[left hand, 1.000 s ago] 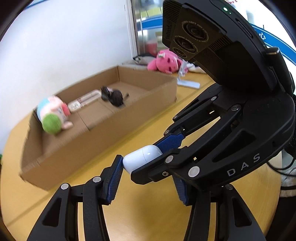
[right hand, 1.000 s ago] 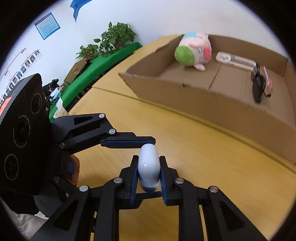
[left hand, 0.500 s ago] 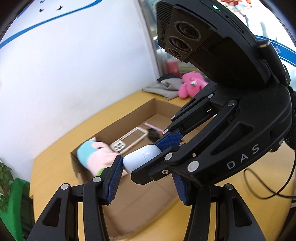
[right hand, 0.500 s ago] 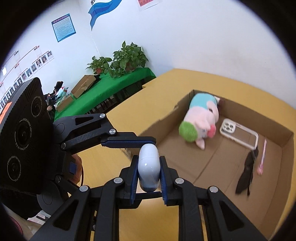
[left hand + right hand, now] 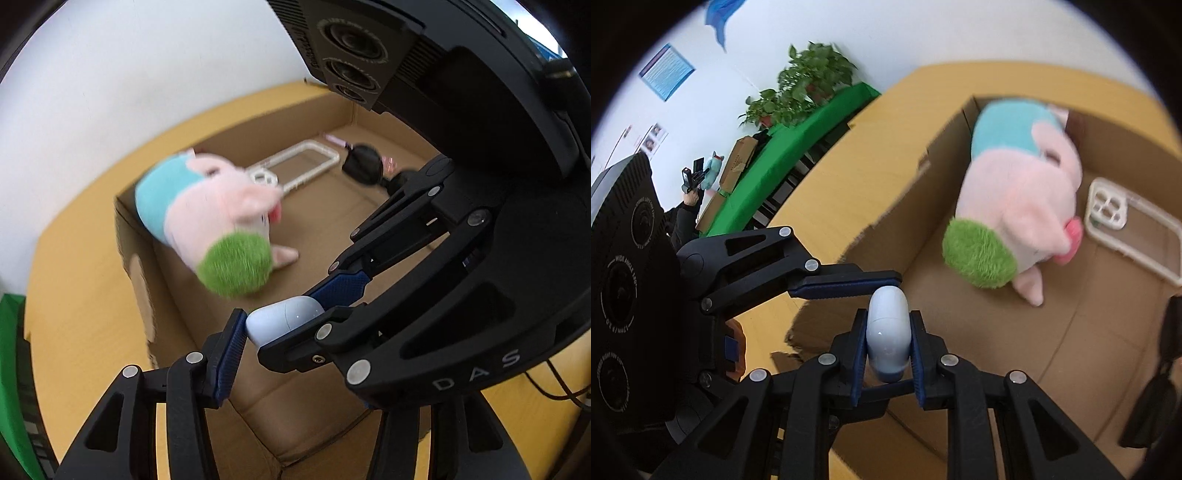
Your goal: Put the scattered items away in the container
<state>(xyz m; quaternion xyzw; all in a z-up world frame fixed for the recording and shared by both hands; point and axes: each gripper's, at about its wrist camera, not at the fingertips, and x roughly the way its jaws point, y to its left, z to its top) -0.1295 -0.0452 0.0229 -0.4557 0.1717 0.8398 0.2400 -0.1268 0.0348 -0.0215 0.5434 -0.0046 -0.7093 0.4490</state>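
We see our right gripper (image 5: 888, 338) clamping the glossy white rounded earbud case (image 5: 888, 334) above the cardboard box (image 5: 997, 332); left gripper (image 5: 295, 354) spread wide.

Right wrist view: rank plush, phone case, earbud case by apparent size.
1. plush, largest by far.
2. phone case, partly cut by the image edge.
3. earbud case, smallest-looking, though it sits nearest the camera in the right tool, so it is likely smaller still.

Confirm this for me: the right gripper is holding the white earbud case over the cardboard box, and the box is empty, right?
Not quite. The right gripper does hold the white earbud case over the cardboard box, but the box isn't empty: the right wrist view shows a pink, teal and green plush toy and a clear phone case inside.
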